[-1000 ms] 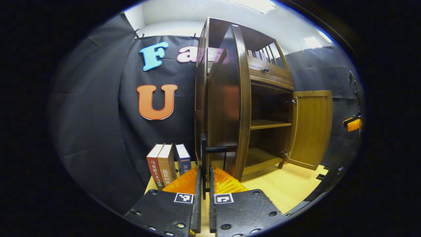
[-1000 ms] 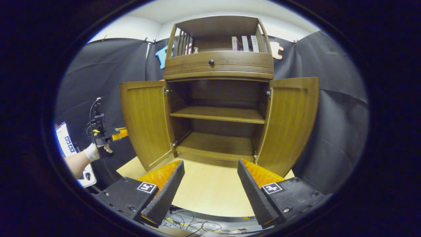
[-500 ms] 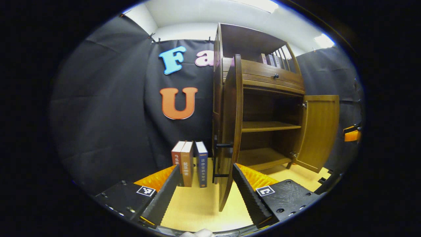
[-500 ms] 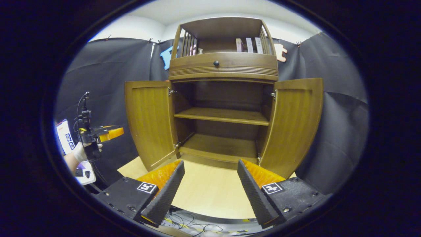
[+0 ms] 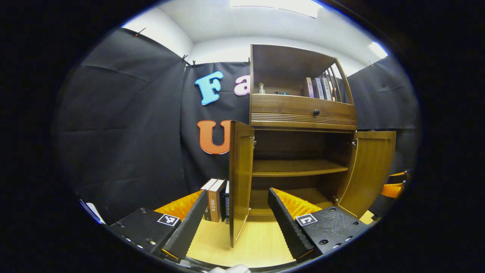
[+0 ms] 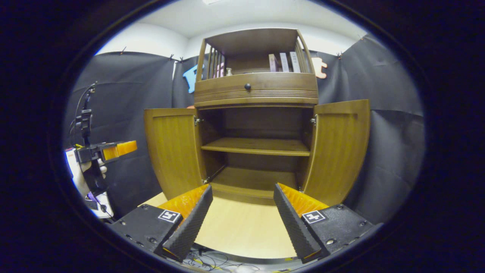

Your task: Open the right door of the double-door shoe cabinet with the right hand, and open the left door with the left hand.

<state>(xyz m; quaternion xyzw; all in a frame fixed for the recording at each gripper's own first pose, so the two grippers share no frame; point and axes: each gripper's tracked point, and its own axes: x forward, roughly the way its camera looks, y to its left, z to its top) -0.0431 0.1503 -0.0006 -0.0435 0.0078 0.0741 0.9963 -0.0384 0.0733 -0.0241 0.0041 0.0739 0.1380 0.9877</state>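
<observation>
The brown wooden shoe cabinet [image 6: 257,91] stands with both doors swung wide. Its left door [image 6: 172,149] and right door [image 6: 337,148] flank two bare shelves [image 6: 257,146]. In the left gripper view the left door [image 5: 240,182] stands edge-on, with the right door [image 5: 373,170] beyond. My left gripper [image 5: 237,223] is open, drawn back from the left door with nothing between its fingers. My right gripper [image 6: 242,220] is open too, facing the cabinet's middle from in front. The left gripper [image 6: 110,149] also appears far left in the right gripper view, held by a gloved hand [image 6: 81,178].
A few upright books [image 5: 214,199] stand on the light wooden floor [image 6: 242,227] left of the cabinet. A drawer with a dark knob [image 6: 247,87] sits above the doors, and books [image 6: 282,62] stand on the top shelf. Cables [image 6: 208,259] lie near the front edge.
My left gripper opened off the left door's handle and drew back from the cabinet. The door stays open. The right gripper stayed open and tilted slightly down.
</observation>
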